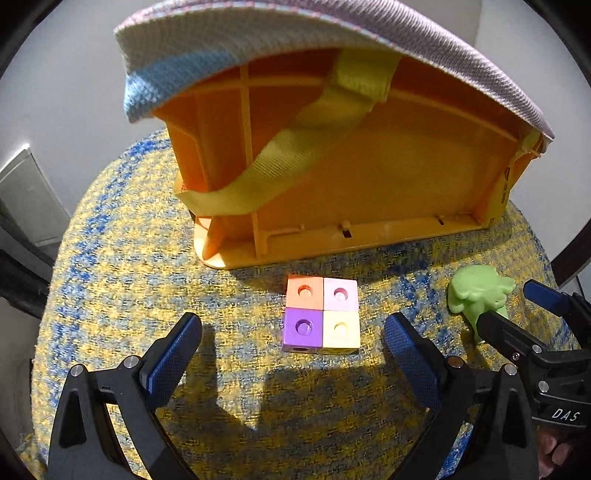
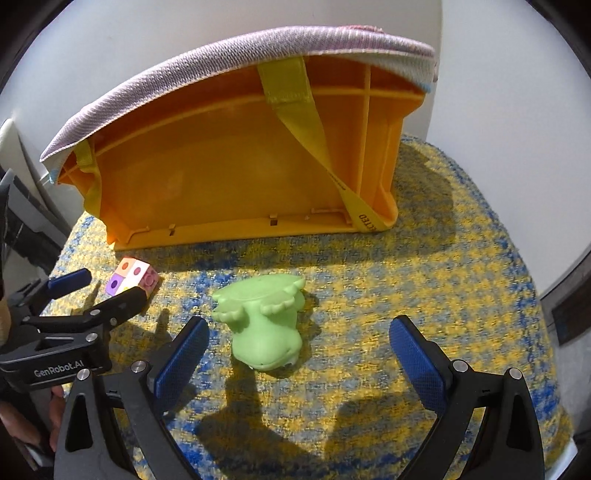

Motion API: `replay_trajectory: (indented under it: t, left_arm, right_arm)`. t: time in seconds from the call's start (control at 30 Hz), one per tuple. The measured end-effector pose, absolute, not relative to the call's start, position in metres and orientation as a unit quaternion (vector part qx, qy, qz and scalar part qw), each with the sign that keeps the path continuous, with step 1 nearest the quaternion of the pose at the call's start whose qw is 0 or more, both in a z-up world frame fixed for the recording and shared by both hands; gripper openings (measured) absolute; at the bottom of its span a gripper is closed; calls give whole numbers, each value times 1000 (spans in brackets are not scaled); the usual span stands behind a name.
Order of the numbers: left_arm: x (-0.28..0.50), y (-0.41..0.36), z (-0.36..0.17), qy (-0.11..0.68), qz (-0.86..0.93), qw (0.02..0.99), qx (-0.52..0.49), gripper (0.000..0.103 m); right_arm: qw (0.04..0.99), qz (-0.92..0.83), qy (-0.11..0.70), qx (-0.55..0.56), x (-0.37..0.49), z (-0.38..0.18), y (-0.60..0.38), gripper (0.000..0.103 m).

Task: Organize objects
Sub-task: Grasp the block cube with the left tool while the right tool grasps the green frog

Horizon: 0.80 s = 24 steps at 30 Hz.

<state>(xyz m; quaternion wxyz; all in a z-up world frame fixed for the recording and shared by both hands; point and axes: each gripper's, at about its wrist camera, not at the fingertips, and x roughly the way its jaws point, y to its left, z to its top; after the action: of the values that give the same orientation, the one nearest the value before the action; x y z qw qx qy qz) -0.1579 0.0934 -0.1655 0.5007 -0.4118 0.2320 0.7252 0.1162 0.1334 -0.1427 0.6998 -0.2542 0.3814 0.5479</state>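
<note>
A block of linked cubes [image 1: 320,318] in orange, pink, purple and yellow lies on the mat, just ahead of my left gripper [image 1: 293,332], which is open and empty. A green rubber toy [image 2: 264,325] lies upside down ahead of my right gripper [image 2: 299,338], which is open and empty. The cube block also shows in the right wrist view [image 2: 133,280], at the left. The green toy shows in the left wrist view [image 1: 478,295], partly behind my right gripper [image 1: 524,314]. My left gripper shows in the right wrist view [image 2: 94,291], next to the cubes.
An orange plastic bin [image 1: 369,177] lies on its side behind the toys, open towards me, with a yellow strap [image 1: 295,147] and a woven cloth [image 1: 295,33] over its top. Everything rests on a round yellow-and-blue mat [image 2: 443,277]. White walls stand behind.
</note>
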Motion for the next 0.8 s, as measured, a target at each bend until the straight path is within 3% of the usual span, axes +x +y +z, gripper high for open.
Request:
replay_trajectory:
  t: [0.17,0.43,0.6,0.73,0.8]
  left_arm:
    - [-156,98,-172,235,719,505,-416,87]
    - [-153,96,-169,242,727,500,-404,40]
    - [-152,93,-168,239,728,500,-404,40]
    - [-151,89,-167,236,727,500,-407,40]
    - [-151,87,-164,232,726,501,-410,40]
  right_arm:
    - [696,547,387,-258,115,-148,136,93]
    - [692,548,394,-257,115,-150,136,81]
    - [685,550,401,-260,111,-152,138,65]
    - [677,554,407,-262,109,-154,139,42]
    - [679,554,404,-263,108,-153,139,41]
